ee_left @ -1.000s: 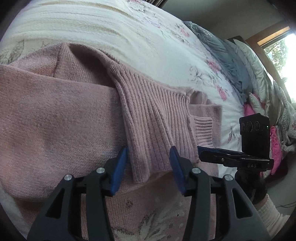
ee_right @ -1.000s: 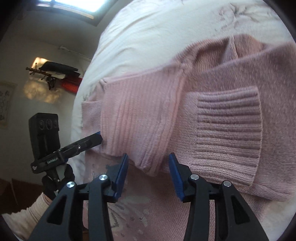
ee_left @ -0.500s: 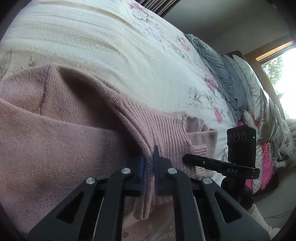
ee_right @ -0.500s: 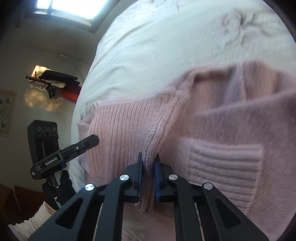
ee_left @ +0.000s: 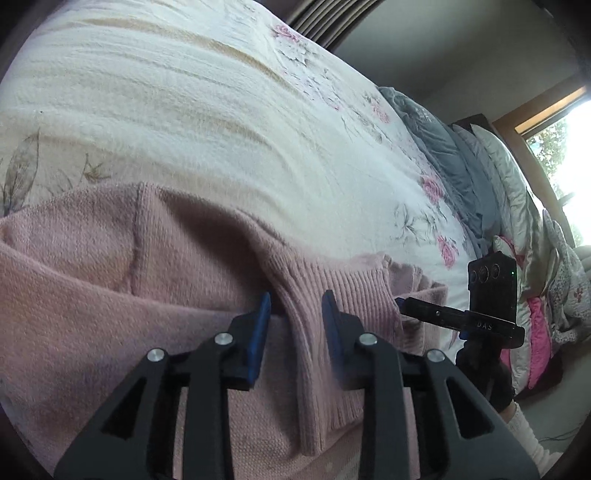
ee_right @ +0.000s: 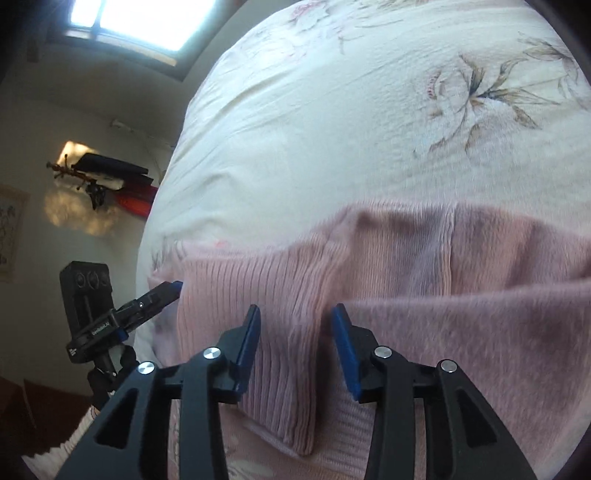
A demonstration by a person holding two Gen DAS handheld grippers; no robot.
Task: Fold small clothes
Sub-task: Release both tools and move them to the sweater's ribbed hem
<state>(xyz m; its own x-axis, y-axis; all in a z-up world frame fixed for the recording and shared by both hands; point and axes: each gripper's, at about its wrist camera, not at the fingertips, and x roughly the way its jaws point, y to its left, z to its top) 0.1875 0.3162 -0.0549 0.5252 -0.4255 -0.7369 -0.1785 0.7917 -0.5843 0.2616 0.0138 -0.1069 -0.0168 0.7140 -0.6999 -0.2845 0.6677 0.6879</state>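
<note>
While its 2 blue pads are standing apart, the left gripper (ee_left: 295,317) is straddling the pink sweater's (ee_left: 110,295) ribbed fold, gripping nothing. Beyond it, the bedspread (ee_left: 221,110) is spreading. Likewise parted, the right gripper (ee_right: 295,328) is pointing level over the ribbed fold lying between its pads.

Sweater (ee_left: 110,295) lies on the bedspread (ee_left: 184,110), filling the lower half of both wrist frames; bedspread occupies the upper half behind it. Ribbed band (ee_left: 332,295) lies folded over the sweater body, lower centre. Left gripper (ee_left: 295,317) at bottom centre of the left frame, jaws apart on either side of the band's fold. Right gripper (ee_right: 295,328) likewise in the right frame. Pillows (ee_left: 498,177) stacked at right edge of the left frame, beyond the bedspread. Window (ee_right: 129,18) upper left, right frame.
</note>
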